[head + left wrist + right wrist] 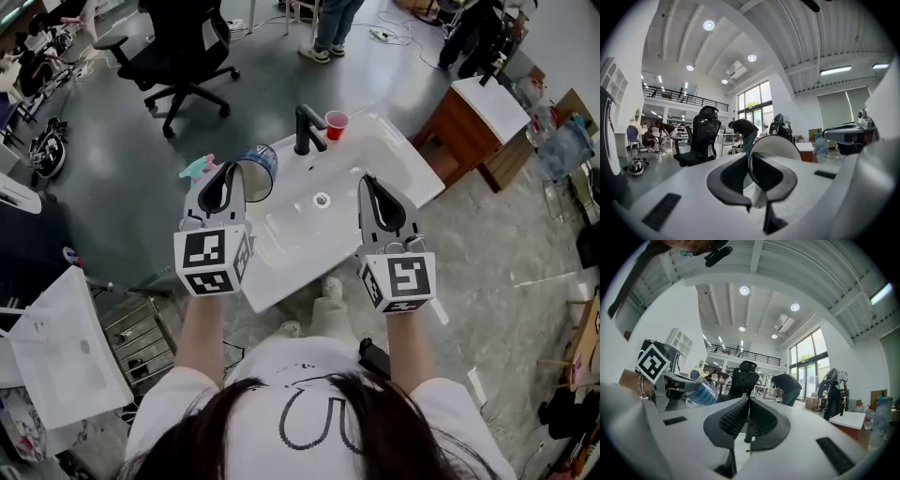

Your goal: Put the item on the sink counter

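Observation:
A blue-striped paper cup (259, 168) hangs on its side above the left end of the white sink counter (398, 155). My left gripper (228, 174) is shut on the cup's rim. In the left gripper view the cup's (776, 146) thin white wall is pinched between the two dark pads of my left gripper (749, 158). My right gripper (367, 180) hovers over the basin to the right of the drain (322, 199), shut with nothing in it. The right gripper view shows my right gripper (748, 402) with pads together, and the cup (701, 394) to its left.
A black faucet (305, 127) and a red cup (336, 123) stand at the counter's back edge. A teal and pink object (199, 169) lies left of the cup. An office chair (183, 47), a wooden cabinet (469, 127) and a spare basin slab (66, 347) surround the counter.

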